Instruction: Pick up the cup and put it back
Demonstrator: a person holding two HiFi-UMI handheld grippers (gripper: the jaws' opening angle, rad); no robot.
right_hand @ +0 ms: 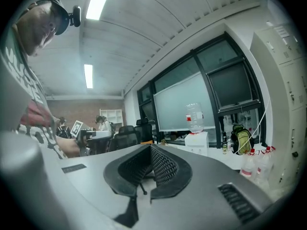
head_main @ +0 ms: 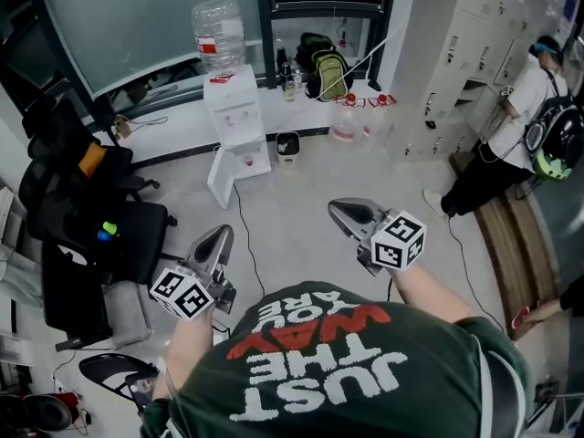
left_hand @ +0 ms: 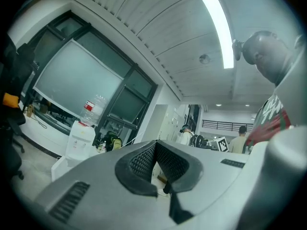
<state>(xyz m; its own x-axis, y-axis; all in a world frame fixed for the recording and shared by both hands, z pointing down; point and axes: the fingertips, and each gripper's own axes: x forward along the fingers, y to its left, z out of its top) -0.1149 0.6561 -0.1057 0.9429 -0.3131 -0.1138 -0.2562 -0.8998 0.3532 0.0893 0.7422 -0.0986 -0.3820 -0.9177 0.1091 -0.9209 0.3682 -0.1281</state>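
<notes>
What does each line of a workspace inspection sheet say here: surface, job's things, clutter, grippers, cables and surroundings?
Surface: pale floor; no table in view.
Job's things: cup, nothing seen.
Clutter: water dispenser, backpack on the ledge, clear jugs, black chairs.
Grippers: left gripper and right gripper both held in the air above the floor, jaws together, nothing between them.
Cables: a dark cable runs over the floor from near the dispenser.
Surroundings: lockers at the right, a person standing beside them, large windows behind.
</notes>
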